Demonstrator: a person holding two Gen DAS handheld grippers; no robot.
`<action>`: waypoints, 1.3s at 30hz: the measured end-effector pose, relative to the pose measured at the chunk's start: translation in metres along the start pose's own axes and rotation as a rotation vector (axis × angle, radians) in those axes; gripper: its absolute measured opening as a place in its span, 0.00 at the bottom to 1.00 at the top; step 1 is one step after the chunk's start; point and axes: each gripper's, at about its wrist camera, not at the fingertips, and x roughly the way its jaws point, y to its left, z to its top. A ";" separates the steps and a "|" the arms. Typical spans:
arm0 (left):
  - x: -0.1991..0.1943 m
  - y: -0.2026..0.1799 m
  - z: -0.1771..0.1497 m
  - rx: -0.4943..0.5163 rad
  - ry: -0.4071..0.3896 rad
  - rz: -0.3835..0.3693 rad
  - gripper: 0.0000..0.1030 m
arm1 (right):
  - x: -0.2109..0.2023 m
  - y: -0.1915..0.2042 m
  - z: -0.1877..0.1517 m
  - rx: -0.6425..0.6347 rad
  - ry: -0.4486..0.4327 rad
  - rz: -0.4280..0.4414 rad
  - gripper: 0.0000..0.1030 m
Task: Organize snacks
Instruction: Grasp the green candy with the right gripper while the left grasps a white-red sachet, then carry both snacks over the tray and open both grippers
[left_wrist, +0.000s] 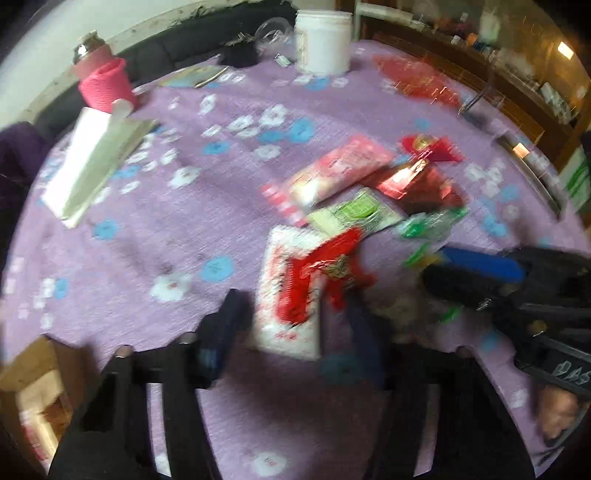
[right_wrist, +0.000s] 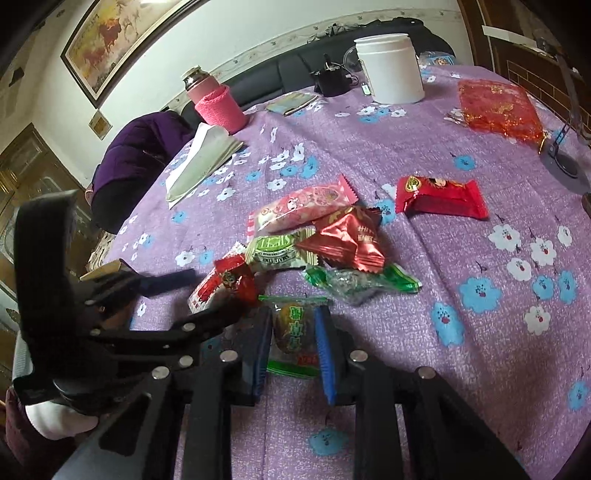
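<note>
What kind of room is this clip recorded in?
Most likely a home living or dining room: a table under a purple floral cloth, a framed painting on the wall, and a dark sofa behind the table.

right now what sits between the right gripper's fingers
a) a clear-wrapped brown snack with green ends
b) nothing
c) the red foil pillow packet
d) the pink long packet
a: in the right wrist view the right gripper has its blue-padded fingers on either side of the clear-wrapped brown snack, while the pink packet and red foil packet lie farther out on the tablecloth.

Blurred snack packets (left_wrist: 343, 206) lie heaped on the purple floral tablecloth (left_wrist: 147, 240).
</note>
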 end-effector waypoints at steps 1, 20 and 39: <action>0.000 0.001 0.001 -0.002 0.001 0.009 0.33 | 0.000 0.001 -0.001 -0.006 -0.002 -0.003 0.26; -0.118 0.004 -0.073 -0.201 -0.181 -0.004 0.30 | -0.015 0.004 -0.001 0.012 -0.031 0.115 0.22; -0.196 0.098 -0.197 -0.564 -0.320 0.128 0.31 | -0.032 0.011 -0.023 0.129 -0.005 0.293 0.22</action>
